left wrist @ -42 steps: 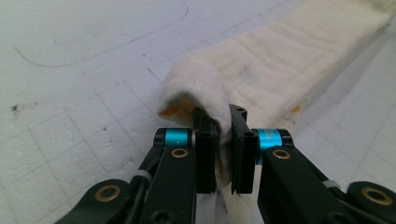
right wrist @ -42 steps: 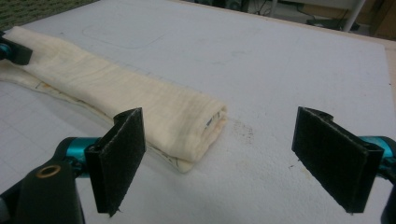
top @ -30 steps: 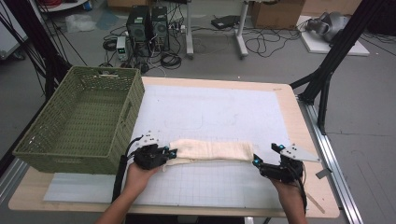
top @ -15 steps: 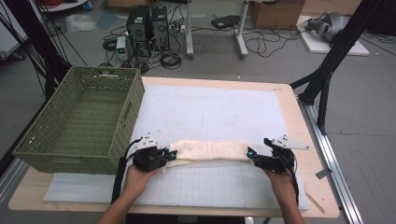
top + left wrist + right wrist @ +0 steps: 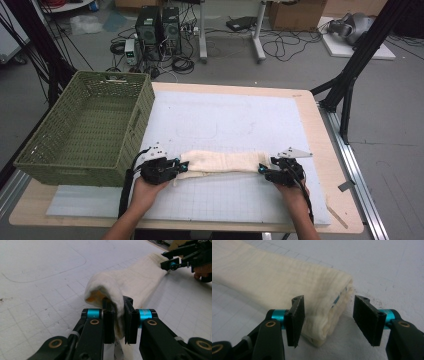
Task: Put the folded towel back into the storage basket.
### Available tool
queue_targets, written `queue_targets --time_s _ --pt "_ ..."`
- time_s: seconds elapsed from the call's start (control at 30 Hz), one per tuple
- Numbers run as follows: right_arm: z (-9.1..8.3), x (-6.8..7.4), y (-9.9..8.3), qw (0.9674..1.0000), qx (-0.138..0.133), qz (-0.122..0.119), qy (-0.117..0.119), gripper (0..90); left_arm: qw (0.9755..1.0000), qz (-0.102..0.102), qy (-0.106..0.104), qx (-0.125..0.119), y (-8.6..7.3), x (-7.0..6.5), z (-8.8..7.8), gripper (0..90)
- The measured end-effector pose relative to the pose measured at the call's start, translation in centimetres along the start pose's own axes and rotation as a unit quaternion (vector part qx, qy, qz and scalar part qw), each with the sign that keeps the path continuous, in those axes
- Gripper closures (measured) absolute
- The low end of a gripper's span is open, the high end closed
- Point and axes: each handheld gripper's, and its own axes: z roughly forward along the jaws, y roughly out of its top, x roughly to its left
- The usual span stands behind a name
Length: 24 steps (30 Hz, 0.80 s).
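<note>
**Folded cream towel stretched between two grippers on the gridded mat**

A pale wooden table stands on a grey floor strewn with black cables, with computer towers behind it. Most of its top is covered by a white mat printed with a fine grid and scuffed with faint lines. The cream towel lies near the front edge of that mat, folded into a long narrow band running left to right; its cloth is soft and slightly ribbed, with thick layered edges at the ends.

At the left side of the table sits a green woven basket, rectangular and deep, its near corner just beside the left hand. Nothing lies between the towel and either gripper.

The left gripper has its black ribbed pads pressed tight on the towel's left end, the cloth bunched up and bulging out above the pinch. The right gripper sits at the towel's other end with its jaws on either side of the folded corner. They have just been closing, and the towel is between them, but in the right gripper view a gap shows on the right side, and the left pad is at the cloth's edge without squeezing it.
</note>
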Motion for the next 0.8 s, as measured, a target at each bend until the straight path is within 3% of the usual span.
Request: queue_targets --time_s 0.13,0.27,0.3,0.4,0.57,0.8 --pt "-0.12 -0.09 -0.08 0.9999 0.003 0.008 0.01 46.7 1.0 0.0 -0.001 -0.004 0.08 -0.08 -0.17 80.6" --pt "-0.18 -0.11 -0.14 0.9995 0.002 0.017 0.026 56.6 1.0 0.003 -0.002 -0.003 0.05 -0.18 -0.23 80.6" --pt "-0.16 -0.16 -0.12 0.9989 0.003 0.019 0.042 66.1 1.0 0.004 -0.001 -0.004 0.05 -0.21 -0.25 80.7" --pt "-0.11 -0.19 -0.12 0.998 0.004 0.026 0.057 74.0 1.0 0.006 0.0 -0.005 0.05 -0.27 -0.37 80.7" --pt "-0.04 -0.59 -0.2 0.9957 0.005 0.049 0.078 77.3 1.0 0.01 0.0 -0.001 -0.04 -0.36 -0.44 80.8" --pt "-0.5 -0.43 0.23 0.997 -0.009 0.017 0.075 79.0 0.9999 0.011 0.0 -0.009 0.13 -0.4 -0.86 80.8"
